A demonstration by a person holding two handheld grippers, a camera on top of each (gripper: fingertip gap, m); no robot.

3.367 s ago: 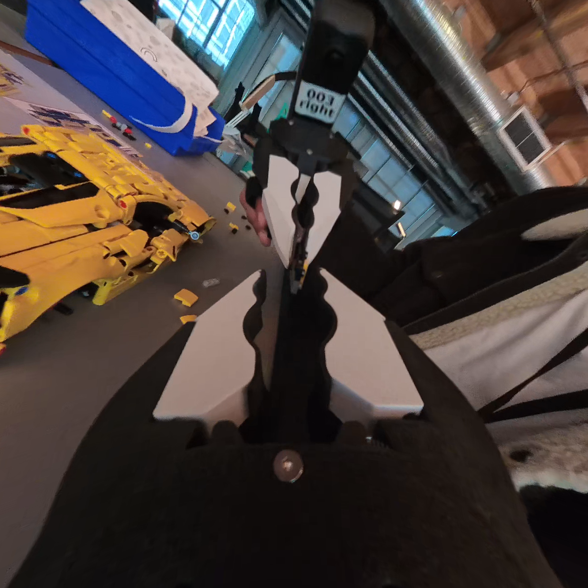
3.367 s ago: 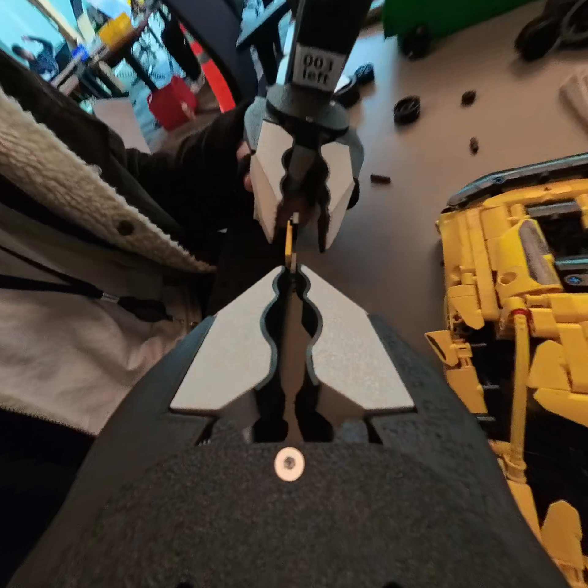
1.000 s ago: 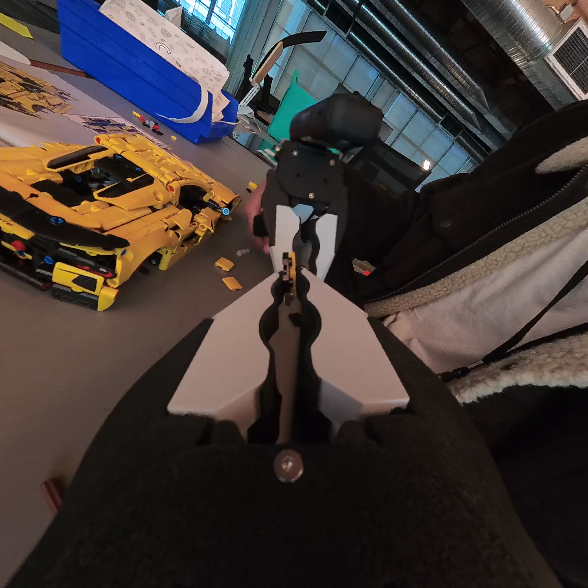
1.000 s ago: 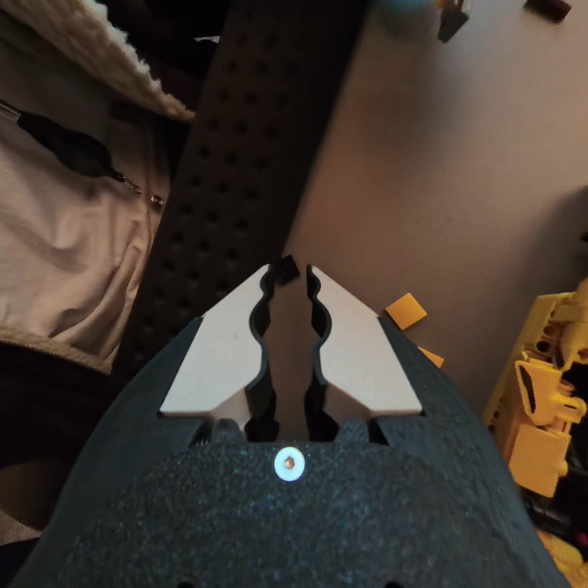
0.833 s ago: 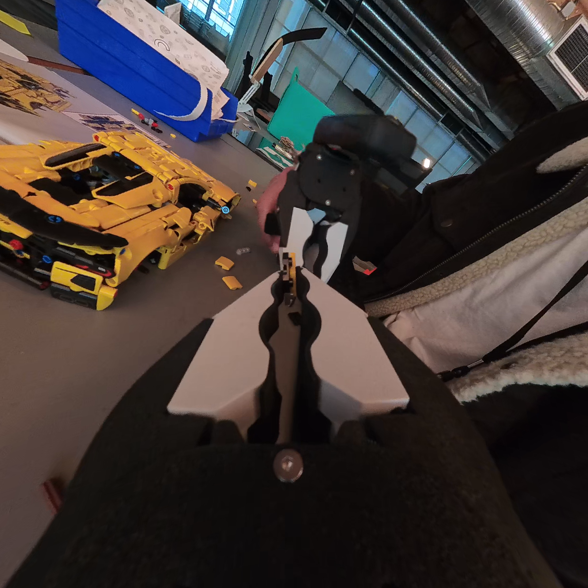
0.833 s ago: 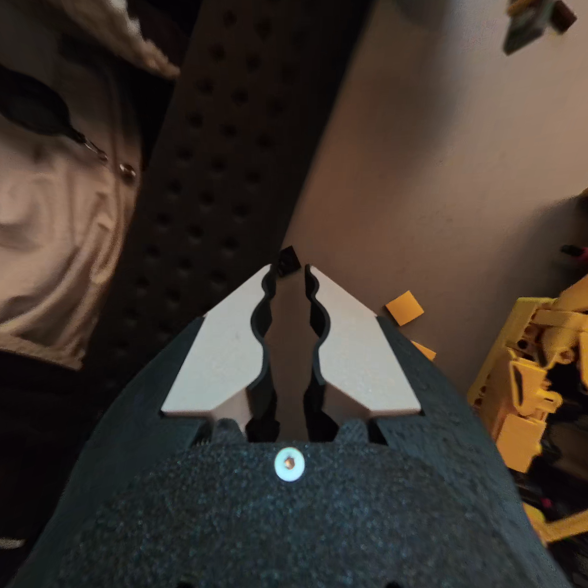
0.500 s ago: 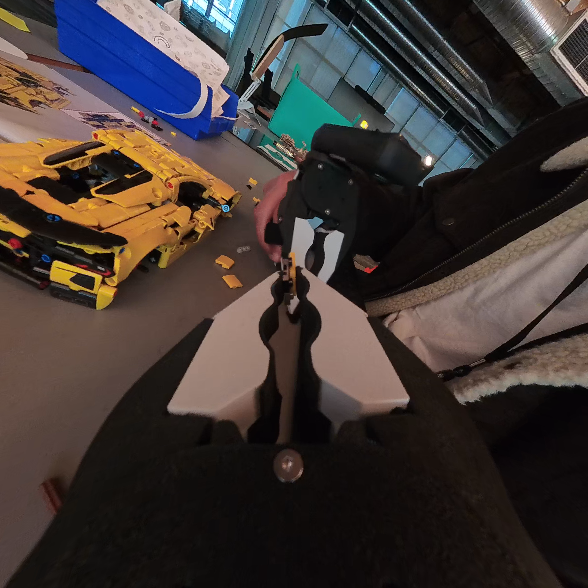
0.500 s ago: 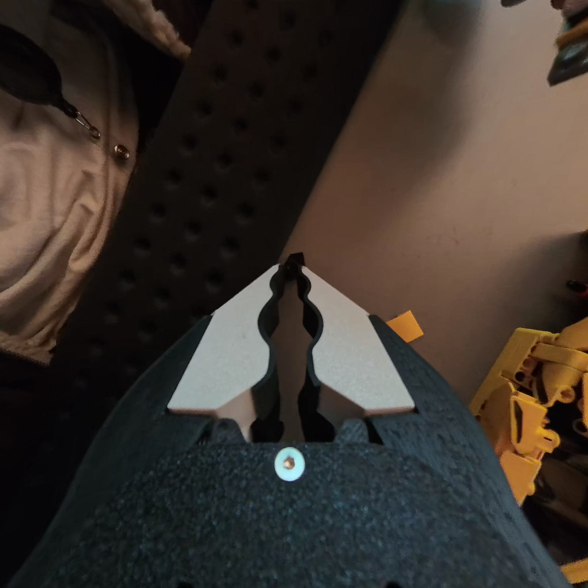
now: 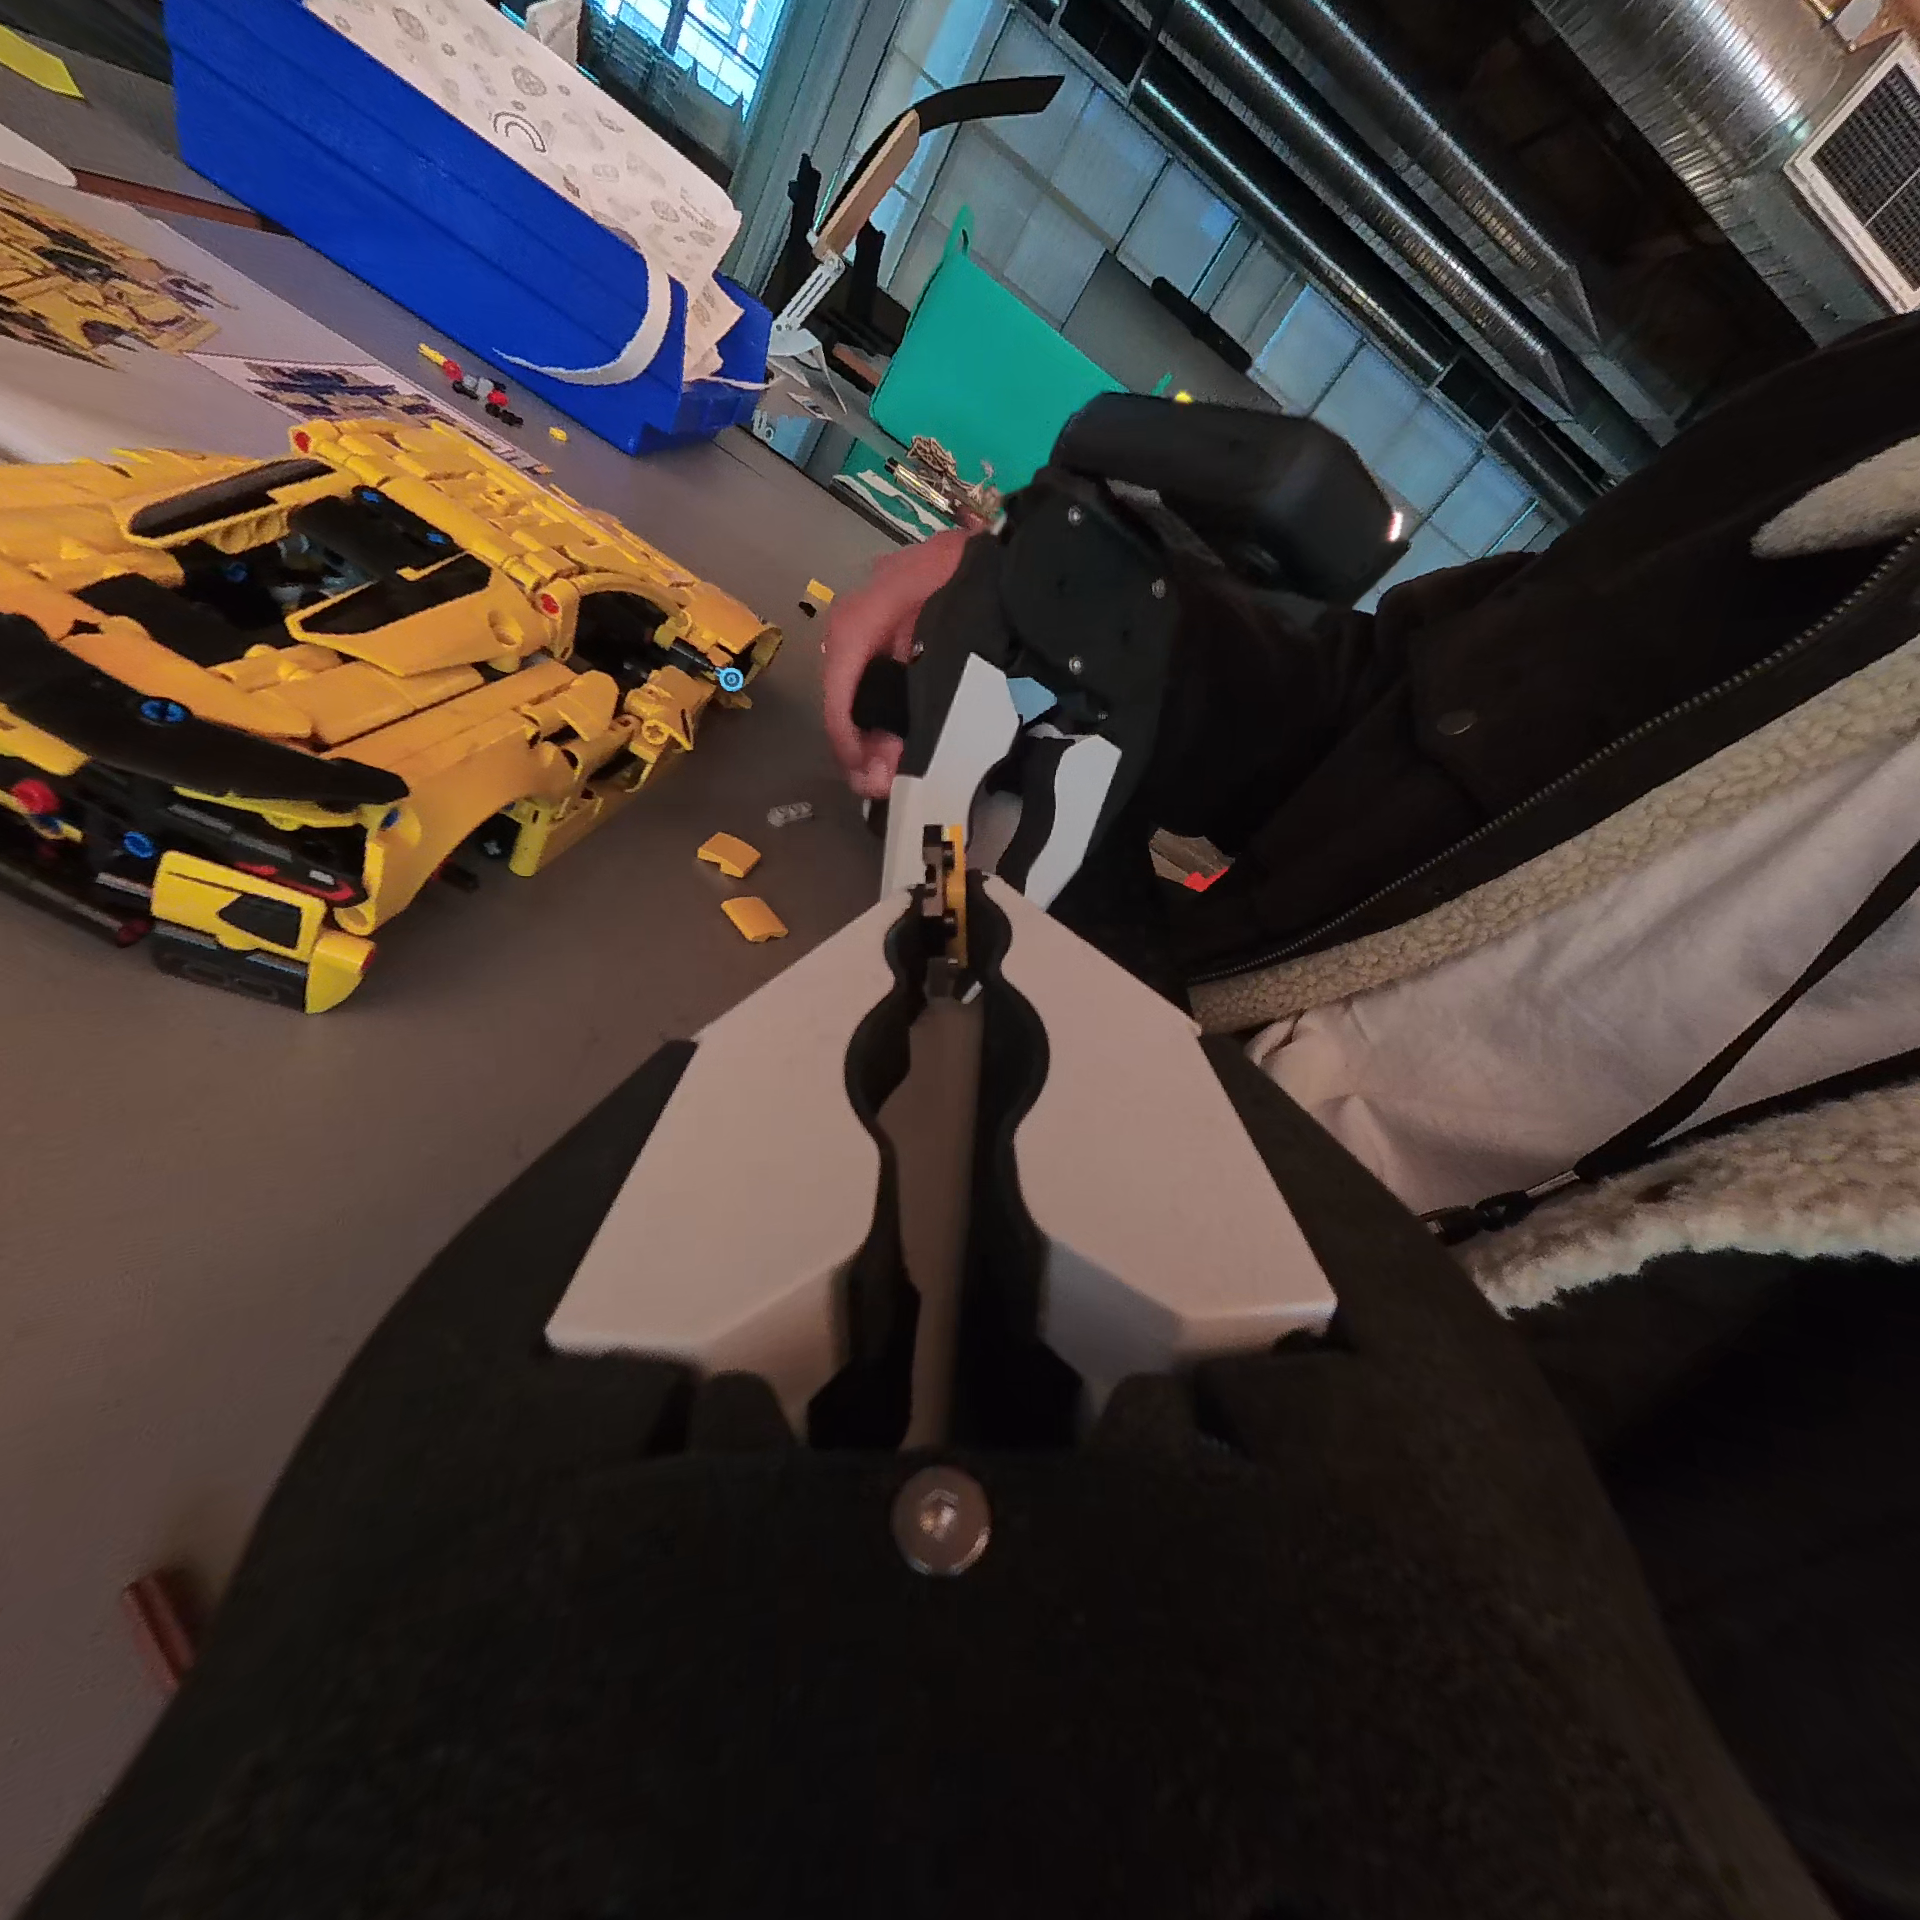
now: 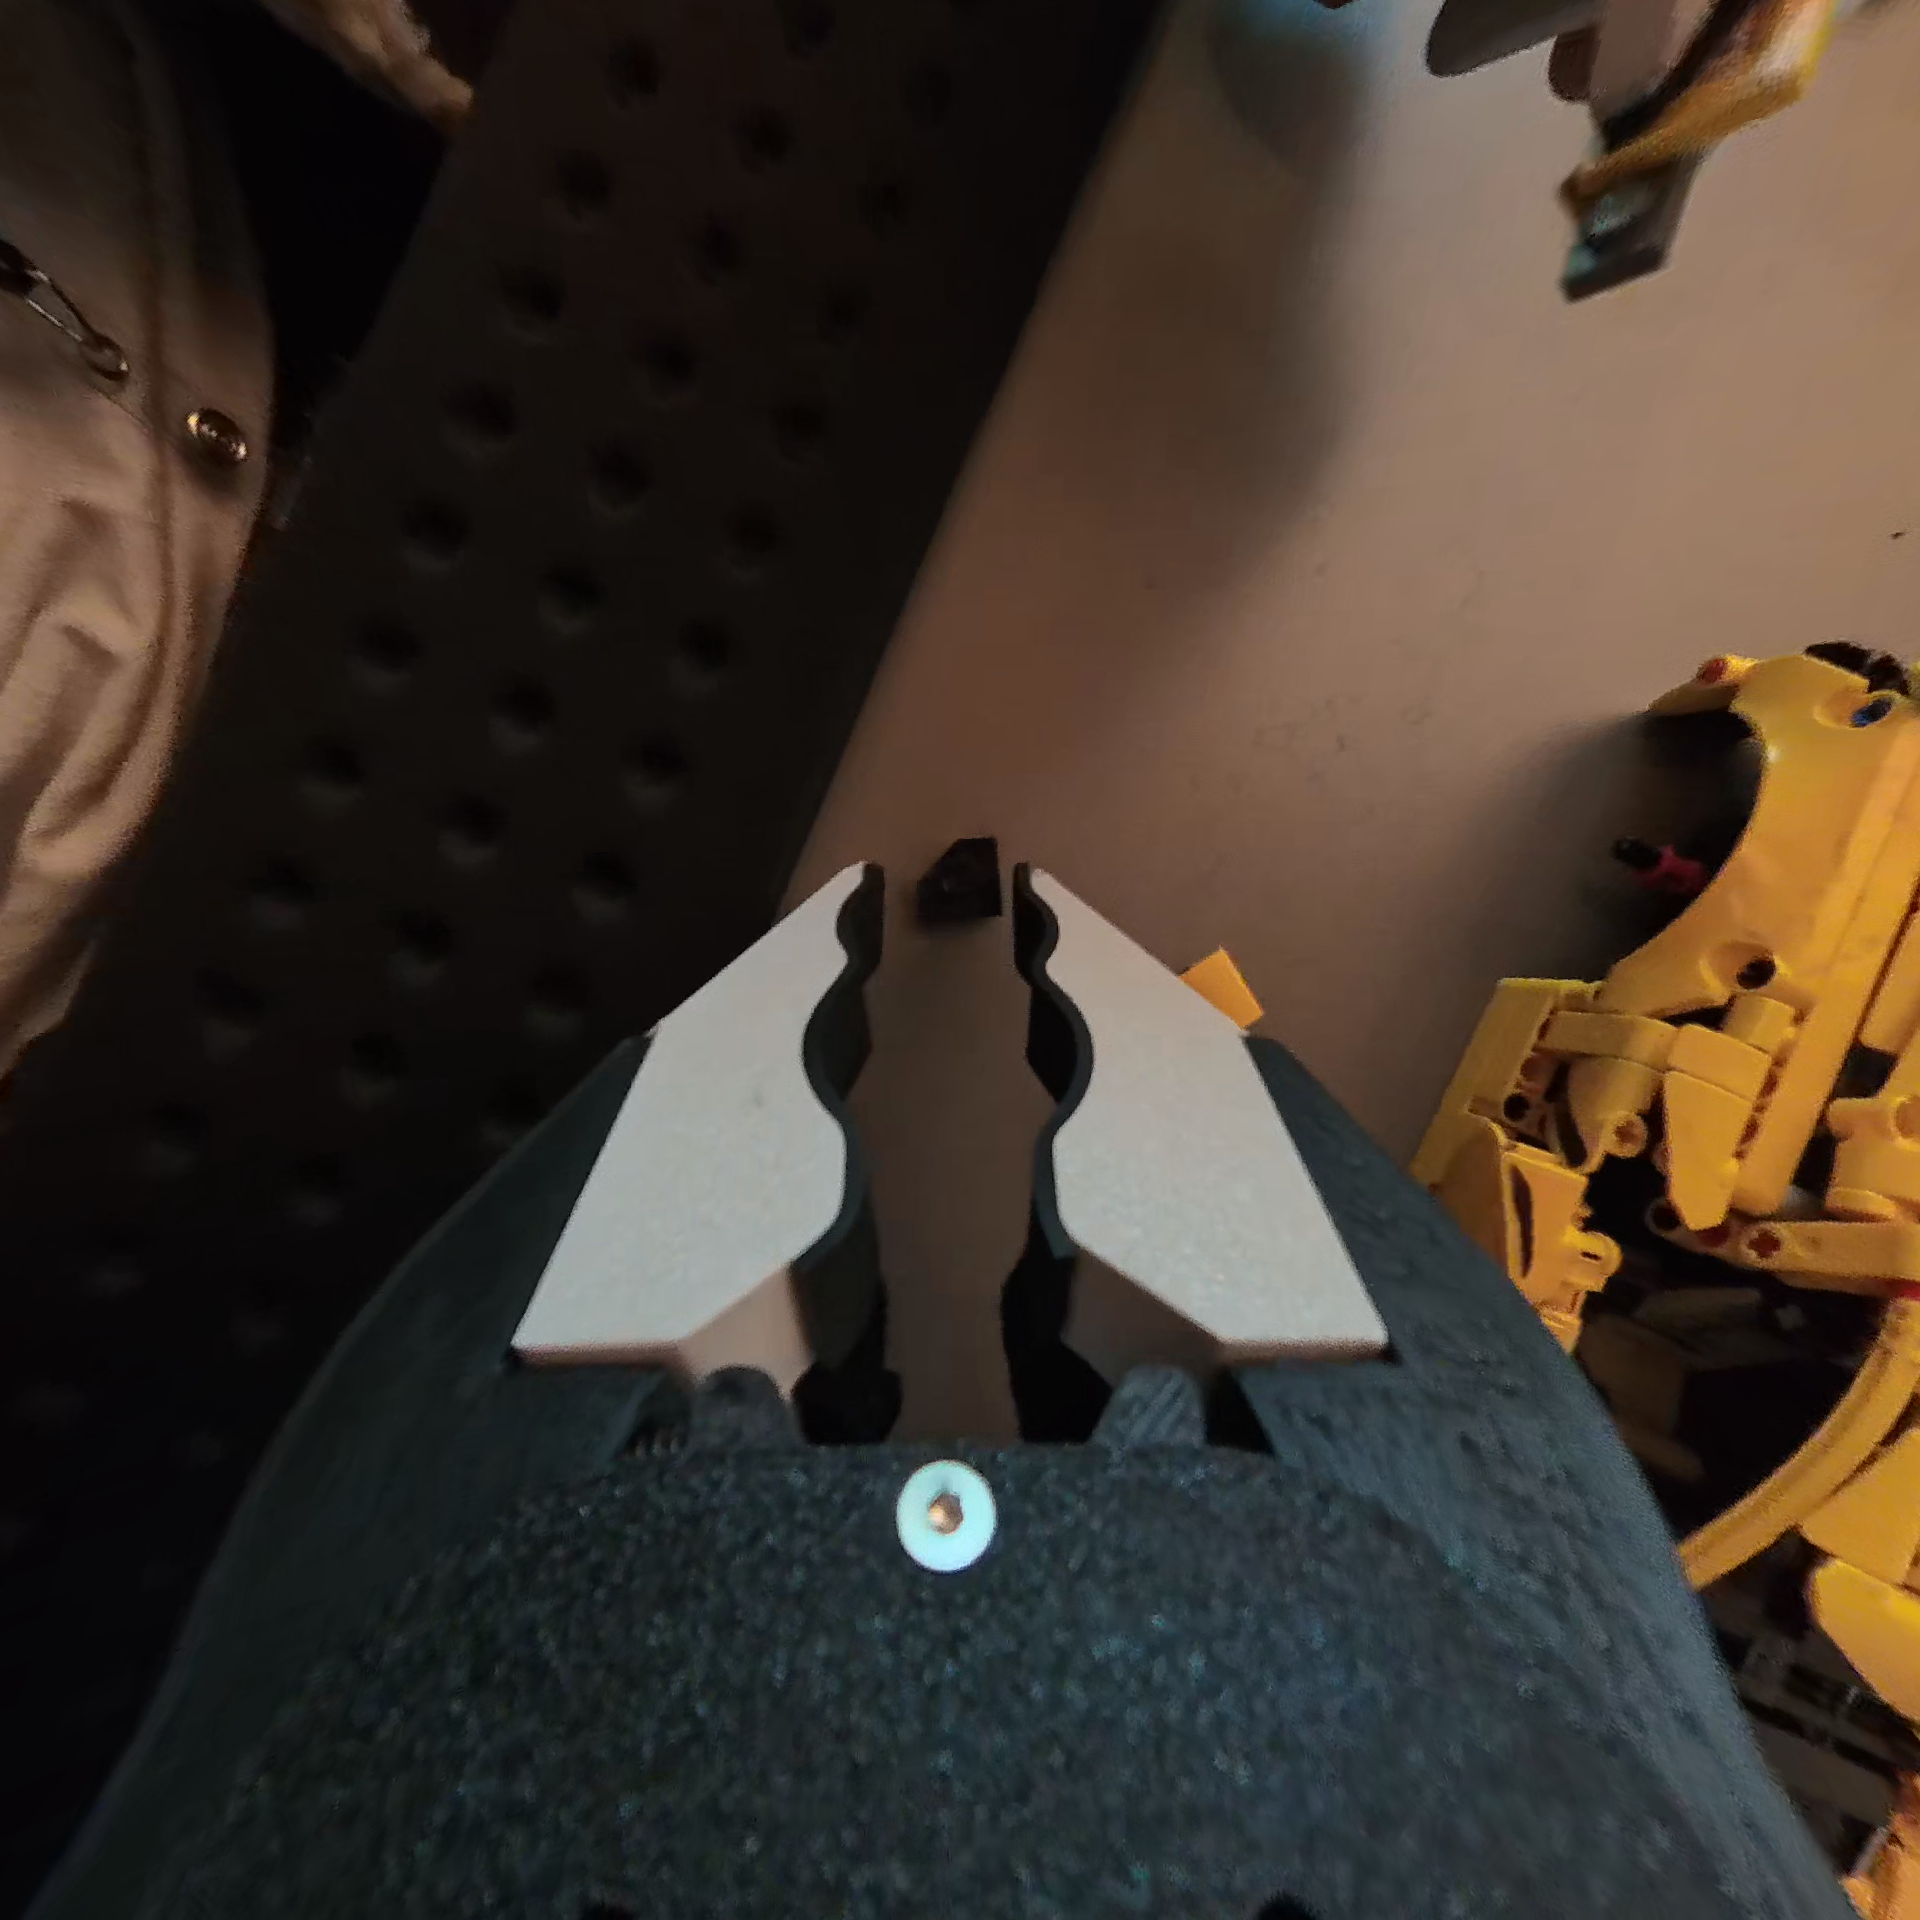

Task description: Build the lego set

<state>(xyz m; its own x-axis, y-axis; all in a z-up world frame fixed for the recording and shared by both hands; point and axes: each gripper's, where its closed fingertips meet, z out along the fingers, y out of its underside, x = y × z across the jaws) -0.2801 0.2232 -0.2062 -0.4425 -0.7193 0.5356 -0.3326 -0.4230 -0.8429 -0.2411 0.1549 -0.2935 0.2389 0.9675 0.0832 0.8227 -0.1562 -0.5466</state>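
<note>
My left gripper (image 9: 943, 914) has its jaws pressed together on a small yellow-and-black lego piece (image 9: 948, 883), held edge-on at the very tips, so I can't make out its shape; its lower end disappears between the pads. Beyond it, the right gripper (image 9: 992, 831) points down at the grey surface (image 9: 312, 1143), with a hand (image 9: 873, 686) around its grip. Its tips are cut off behind my own left fingers (image 9: 790, 1143), so from this side I can't read how its jaws stand.

The right wrist view settles it: the right gripper (image 10: 948, 883) has its jaws parted, with a small black piece (image 10: 961, 881) lying on the surface in the gap at the tips, touching neither pad as far as I can tell. The picture is dim and a little soft there. A yellow tile (image 10: 1218, 987) peeks out just beside the right finger (image 10: 1174, 1164), mostly hidden by it. To the left runs a black perforated panel (image 10: 540, 582).

The yellow lego car (image 9: 343, 686) sits on the surface well to the left, its rear cut off by the frame edge; in the right wrist view only part of its side (image 10: 1714, 1091) shows. Two curved yellow tiles (image 9: 743, 883) lie between the car and the grippers. A blue bin (image 9: 416, 208) stands behind the car.
</note>
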